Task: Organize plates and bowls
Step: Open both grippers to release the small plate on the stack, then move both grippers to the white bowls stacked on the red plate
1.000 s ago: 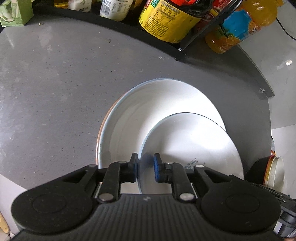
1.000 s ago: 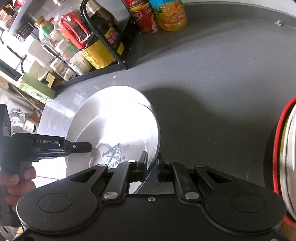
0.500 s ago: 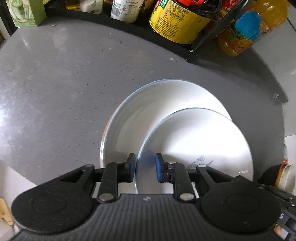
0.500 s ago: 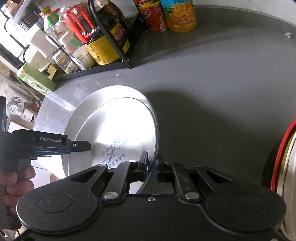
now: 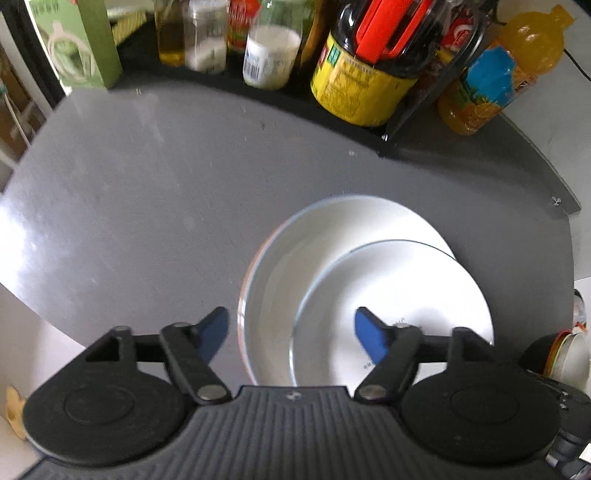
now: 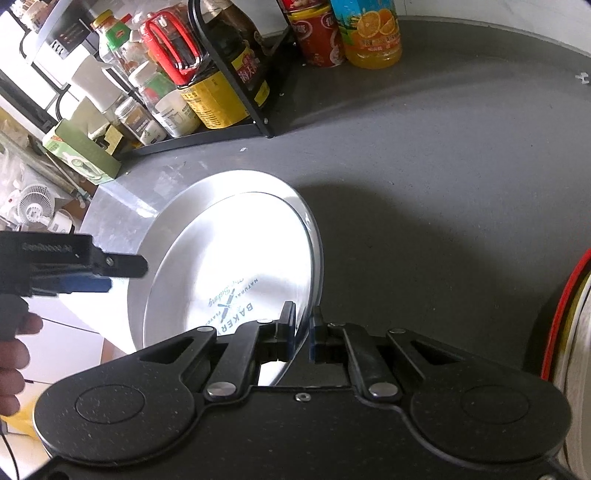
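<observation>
1. Since half a second ago, the left tool (image 5: 290, 328) has let go: its blue pads (image 5: 213, 325), which were clenched on the rim of the small plate (image 5: 402, 291), now stand wide apart on either side of both plates, touching neither.
2. Seen from the right wrist, the left tool (image 6: 107, 275) sits at the far left, off the plates' left edge, with a person's fingers (image 6: 14, 354) on its grip below.
3. Just right of it the large white plate (image 6: 229, 184) rests on the grey bench (image 6: 443, 184), close to the bench's near-left edge, and the small plate (image 6: 236, 266) with its printed "BAKERY" logo lies inside it, tilted up toward the right.
4. Right tool (image 6: 301, 332): clenched on the small plate's right-hand rim, one pad on each face of the edge.
5. Behind the plates, a black wire rack (image 6: 236, 74) holds sauce bottles and jars; a yellow-labelled bottle (image 5: 360, 85) with a red handle stands at its right end.
6. Further right an orange juice bottle (image 6: 371, 33) stands on the bench beside a red-labelled jar (image 6: 316, 38).
7. At the far right edge, a red-rimmed stack of dishes (image 6: 569, 332) is partly in view, well apart from the plates.
</observation>
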`<state>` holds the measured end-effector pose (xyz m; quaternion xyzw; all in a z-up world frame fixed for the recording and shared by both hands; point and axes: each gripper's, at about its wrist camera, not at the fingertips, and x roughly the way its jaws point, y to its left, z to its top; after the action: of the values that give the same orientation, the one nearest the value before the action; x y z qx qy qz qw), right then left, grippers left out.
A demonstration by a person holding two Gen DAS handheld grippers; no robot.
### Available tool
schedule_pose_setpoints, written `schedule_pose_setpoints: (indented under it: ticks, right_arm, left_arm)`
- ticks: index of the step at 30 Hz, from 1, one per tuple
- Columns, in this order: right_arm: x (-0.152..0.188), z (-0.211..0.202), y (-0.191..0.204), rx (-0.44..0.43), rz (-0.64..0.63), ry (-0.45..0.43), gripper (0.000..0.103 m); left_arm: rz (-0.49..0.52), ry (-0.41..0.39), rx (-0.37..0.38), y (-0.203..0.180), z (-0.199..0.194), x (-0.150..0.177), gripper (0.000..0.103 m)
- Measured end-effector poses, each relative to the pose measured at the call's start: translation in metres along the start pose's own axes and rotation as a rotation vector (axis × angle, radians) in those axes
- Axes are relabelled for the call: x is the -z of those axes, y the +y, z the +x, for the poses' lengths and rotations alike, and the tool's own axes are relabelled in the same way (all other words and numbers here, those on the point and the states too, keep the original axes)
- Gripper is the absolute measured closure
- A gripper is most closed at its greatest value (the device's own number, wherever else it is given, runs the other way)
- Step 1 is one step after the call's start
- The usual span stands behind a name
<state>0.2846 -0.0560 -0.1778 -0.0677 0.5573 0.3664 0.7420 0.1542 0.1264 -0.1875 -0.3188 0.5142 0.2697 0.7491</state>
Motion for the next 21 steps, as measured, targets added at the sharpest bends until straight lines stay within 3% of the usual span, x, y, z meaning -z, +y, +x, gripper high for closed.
schedule_pose_setpoints:
  ticks: [11,16,21]
  right_arm:
    - [-0.002,0.004,0.003,0.020,0.015,0.007,0.095]
    - [-0.003,0.006,0.007,0.052,0.028,0.009,0.094]
    - [-0.004,0.012,0.010,0.097,0.018,0.018,0.080]
  left_arm:
    - [0.032,0.106,-0.061,0.001,0.045,0.013,0.022]
    - [0.010,0.083,-0.032,0.010,0.051,0.014,0.021]
    - [0.007,0.048,-0.020,0.017,0.044,0.014,0.025]
